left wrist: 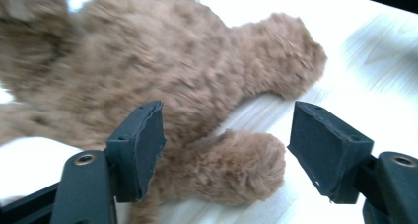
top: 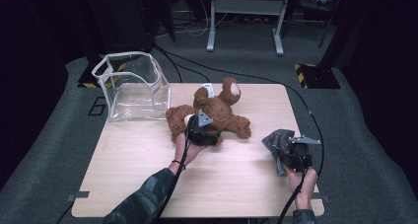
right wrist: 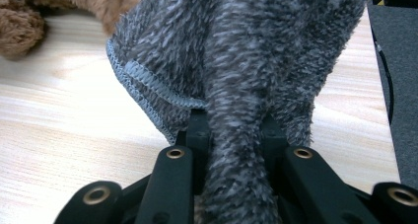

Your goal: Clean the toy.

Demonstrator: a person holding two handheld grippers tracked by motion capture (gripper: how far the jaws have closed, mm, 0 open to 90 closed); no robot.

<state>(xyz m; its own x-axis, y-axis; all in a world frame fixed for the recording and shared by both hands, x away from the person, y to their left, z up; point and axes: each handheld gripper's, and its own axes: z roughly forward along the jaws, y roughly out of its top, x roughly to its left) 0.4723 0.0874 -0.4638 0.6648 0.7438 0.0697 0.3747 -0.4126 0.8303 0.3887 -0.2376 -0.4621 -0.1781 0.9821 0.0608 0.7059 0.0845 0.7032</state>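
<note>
On table (top: 148, 184), mid-span, we log items as follows.

Item 1: teddy (top: 217, 113), brown plush, lying flat approx. centre of table, limbs splayed. In the left gripper view one paw (left wrist: 231, 167) sits between the jaws, body just beyond.

Item 2: left gripper (top: 201, 131), right over the teddy's near side. Jaws stand well apart, pads either side of the paw w/o pressing it; nothing held.

Item 3: right gripper (top: 287, 150), near table's right edge, apart from the teddy. Jaws clamped tight on a grey cloth (right wrist: 236, 61), which bunches up out of the jaws.

Item 4: clear bin (top: 130, 86), soft-sided, open top, at the far left corner, near the teddy's far-left side. Nothing visible inside.

Step in hand, as we judge it: left tongs lining up a grip on the teddy's paw; cloth parked in right tongs meanwhile.

Next move calls for: closing left jaws squarely on the paw, deep enough that fur alone isn't pinched, then lifting. Plush is limp, so we expect the body to dangle. Bin looks the likely destination, but we can't confirm.
</note>
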